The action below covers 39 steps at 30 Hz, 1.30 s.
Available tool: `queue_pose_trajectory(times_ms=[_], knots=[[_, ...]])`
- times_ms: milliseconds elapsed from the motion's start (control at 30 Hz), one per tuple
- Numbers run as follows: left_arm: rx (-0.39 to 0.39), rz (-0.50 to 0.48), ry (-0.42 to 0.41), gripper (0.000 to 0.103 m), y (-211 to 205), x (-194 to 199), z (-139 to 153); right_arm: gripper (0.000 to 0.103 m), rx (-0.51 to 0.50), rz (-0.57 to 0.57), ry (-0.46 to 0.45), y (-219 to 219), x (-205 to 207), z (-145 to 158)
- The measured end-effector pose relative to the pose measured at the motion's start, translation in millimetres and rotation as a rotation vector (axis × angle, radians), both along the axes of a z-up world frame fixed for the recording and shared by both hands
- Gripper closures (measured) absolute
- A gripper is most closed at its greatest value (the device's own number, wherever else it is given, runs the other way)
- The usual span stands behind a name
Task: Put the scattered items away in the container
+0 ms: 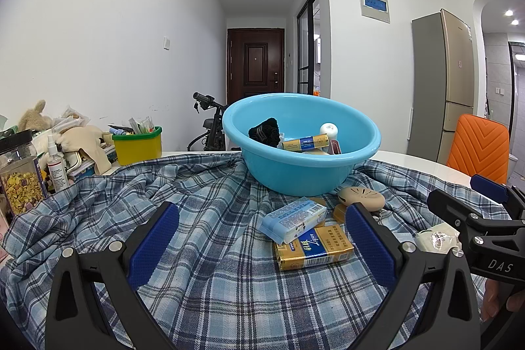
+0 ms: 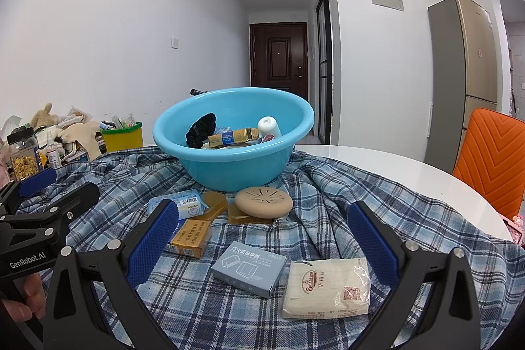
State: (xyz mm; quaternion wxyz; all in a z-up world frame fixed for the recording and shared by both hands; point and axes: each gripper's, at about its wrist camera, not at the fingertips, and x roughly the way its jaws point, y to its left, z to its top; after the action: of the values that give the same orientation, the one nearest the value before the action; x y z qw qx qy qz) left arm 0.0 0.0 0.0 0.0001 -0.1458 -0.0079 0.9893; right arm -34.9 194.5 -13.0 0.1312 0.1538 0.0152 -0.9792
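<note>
Basin [image 2: 229, 166] holds black scrunchie [image 2: 200, 130], gold box [image 2: 231, 136]; both grippers' jaws apart.

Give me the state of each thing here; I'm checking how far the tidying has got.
Blue basin: upright, partly filled.
Gold tube box: inside basin.
Black scrunchie: inside basin.
Gold cigarette pack: still on cloth.
Blue tissue pack: lying on the gold pack.
Beige round case: closed, on cloth.
Grey-blue box: on cloth.
Napkin pack: on cloth.
Left tongs: open, empty.
Right tongs: open, empty.
</note>
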Motion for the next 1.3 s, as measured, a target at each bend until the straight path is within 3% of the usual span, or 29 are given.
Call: queue_pose_trajectory(times_ms=[1167,1300], knots=[[0.001,0.003,0.000,0.000,0.0,0.1,0.0,0.000,-0.001,-0.002,-0.003,2.8,-0.5,-1.7],[-0.001,0.055,0.003,0.000,-1.6,0.4,0.0,0.000,0.001,-0.007,-0.001,-0.3,-3.2,-2.3]])
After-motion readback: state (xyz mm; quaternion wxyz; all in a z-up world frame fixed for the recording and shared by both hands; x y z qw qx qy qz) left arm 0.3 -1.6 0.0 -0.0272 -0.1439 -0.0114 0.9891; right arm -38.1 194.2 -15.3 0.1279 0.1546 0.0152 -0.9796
